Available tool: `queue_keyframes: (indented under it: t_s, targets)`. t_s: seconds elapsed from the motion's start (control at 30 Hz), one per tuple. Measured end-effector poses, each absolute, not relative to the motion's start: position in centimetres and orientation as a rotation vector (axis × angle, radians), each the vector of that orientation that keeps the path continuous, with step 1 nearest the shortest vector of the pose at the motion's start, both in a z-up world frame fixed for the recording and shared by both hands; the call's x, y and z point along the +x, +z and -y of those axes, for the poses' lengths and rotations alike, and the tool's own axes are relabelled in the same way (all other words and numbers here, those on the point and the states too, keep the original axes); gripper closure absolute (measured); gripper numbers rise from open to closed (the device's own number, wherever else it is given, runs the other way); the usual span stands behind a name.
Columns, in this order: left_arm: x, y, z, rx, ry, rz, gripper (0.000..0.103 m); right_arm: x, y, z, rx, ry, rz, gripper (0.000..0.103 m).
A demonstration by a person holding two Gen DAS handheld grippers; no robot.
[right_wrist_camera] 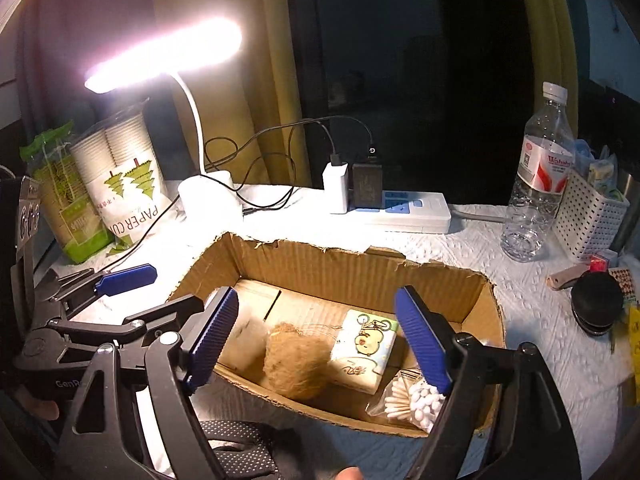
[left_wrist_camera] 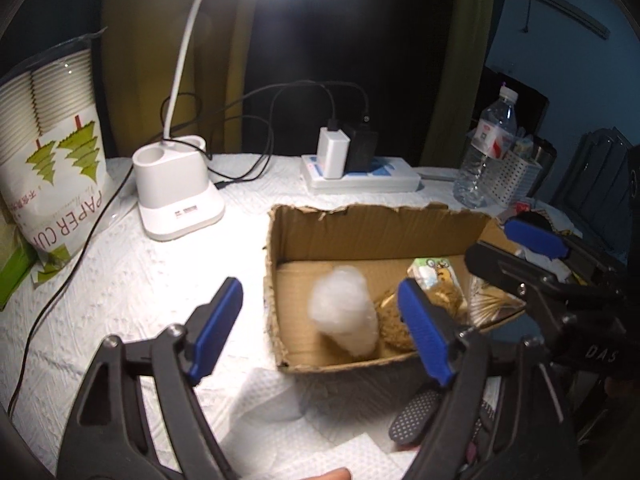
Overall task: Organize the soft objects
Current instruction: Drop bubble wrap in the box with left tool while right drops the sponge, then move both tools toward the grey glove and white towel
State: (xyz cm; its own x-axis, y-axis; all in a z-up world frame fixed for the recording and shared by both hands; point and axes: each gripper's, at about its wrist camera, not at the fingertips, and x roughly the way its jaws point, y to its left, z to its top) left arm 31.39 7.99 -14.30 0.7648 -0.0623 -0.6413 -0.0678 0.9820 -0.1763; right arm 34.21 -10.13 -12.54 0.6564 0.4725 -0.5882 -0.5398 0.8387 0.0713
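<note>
An open cardboard box (left_wrist_camera: 372, 228) (right_wrist_camera: 320, 264) stands on the white-covered table. Inside lie a white cotton wad (left_wrist_camera: 346, 312) (right_wrist_camera: 246, 334), blurred in the left wrist view, a brown fibrous ball (right_wrist_camera: 296, 364) (left_wrist_camera: 394, 324), a cartoon tissue pack (right_wrist_camera: 364, 350) (left_wrist_camera: 434, 274) and a bag of cotton swabs (right_wrist_camera: 412, 398). My left gripper (left_wrist_camera: 320, 328) is open and empty, over the box's near left edge. My right gripper (right_wrist_camera: 316, 340) is open and empty above the box; it shows at the right of the left wrist view (left_wrist_camera: 536, 236).
A lit white desk lamp (left_wrist_camera: 176, 188) (right_wrist_camera: 208, 196), a paper-cup bag (left_wrist_camera: 52, 160) (right_wrist_camera: 124, 184), a power strip with chargers (left_wrist_camera: 360, 172) (right_wrist_camera: 396, 208), a water bottle (left_wrist_camera: 488, 148) (right_wrist_camera: 538, 176), a perforated white basket (right_wrist_camera: 592, 220) and a black round object (right_wrist_camera: 596, 302) surround the box.
</note>
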Motion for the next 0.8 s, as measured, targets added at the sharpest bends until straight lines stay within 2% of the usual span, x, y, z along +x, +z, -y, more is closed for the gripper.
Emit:
queue_keyframes:
  t_s: [0.3, 0.43, 0.8]
  targets:
    - [28.7, -12.5, -8.0, -0.183, 0.016, -0.662, 0.021, 31.4, -11.2, 11.1, -0.133, 0.554, -0.597, 0.02]
    - [27.1, -12.0, -7.7, -0.184, 0.01, -0.649, 0.015, 29.8, -10.9, 11.6, -0.146, 0.553, -0.595, 0.02]
    - [23.7, -12.5, -7.1, -0.195, 0.013, -0.655, 0.015, 26.4, -11.6, 12.8, -0.156, 0.547, -0.617, 0.02]
